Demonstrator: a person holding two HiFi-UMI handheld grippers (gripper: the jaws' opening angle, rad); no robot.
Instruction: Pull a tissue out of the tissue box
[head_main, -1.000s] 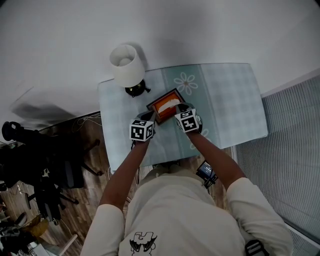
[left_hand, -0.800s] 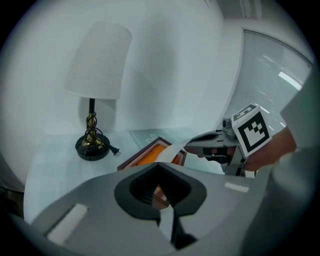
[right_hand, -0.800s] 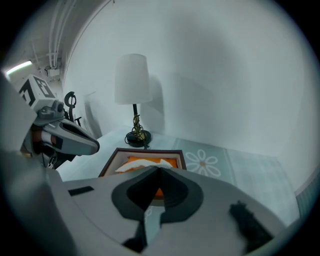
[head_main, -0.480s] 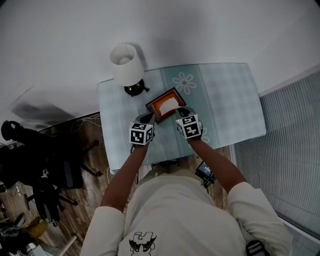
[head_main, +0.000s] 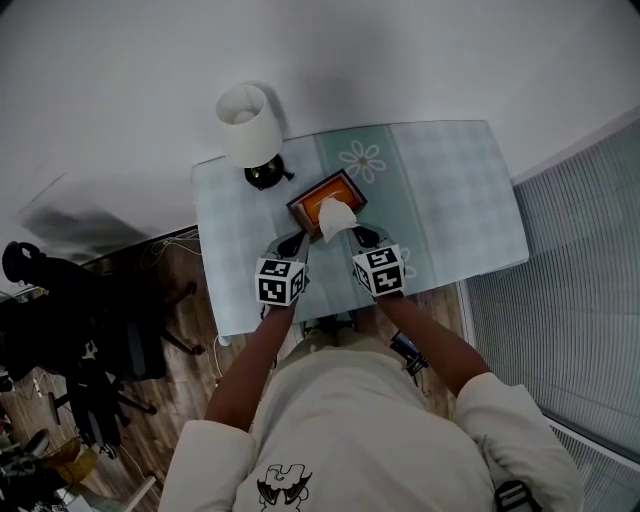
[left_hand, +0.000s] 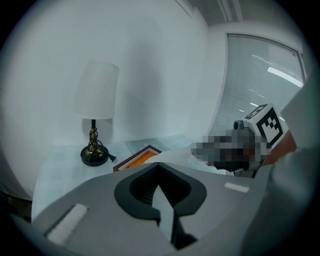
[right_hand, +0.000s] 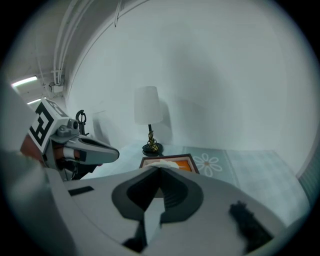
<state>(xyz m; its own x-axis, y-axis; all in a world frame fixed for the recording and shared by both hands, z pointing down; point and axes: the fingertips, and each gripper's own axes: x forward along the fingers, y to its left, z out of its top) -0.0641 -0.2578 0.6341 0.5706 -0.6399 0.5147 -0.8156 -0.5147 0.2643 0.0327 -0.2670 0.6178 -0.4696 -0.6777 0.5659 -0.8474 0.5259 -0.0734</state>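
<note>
Pale teal checked tablecloth with a daisy print (head_main: 450, 200) covers a small table against a white wall. An orange tissue box in a dark wooden frame (head_main: 310, 204) sits on the cloth. A black-based table lamp with a white shade (head_main: 248, 122) stands behind the box, to its left. A white tissue (head_main: 337, 214) stands up out of the box, drawn toward the box's near right corner. The right gripper (head_main: 358, 235) is just off that corner, jaws clenched on the tissue's end. The left gripper (head_main: 297, 241) is just off the box's near left corner, jaws pressed together, nothing between them. Black gear (head_main: 60, 330) sits on the dark wood floor, well left of the box.
</note>
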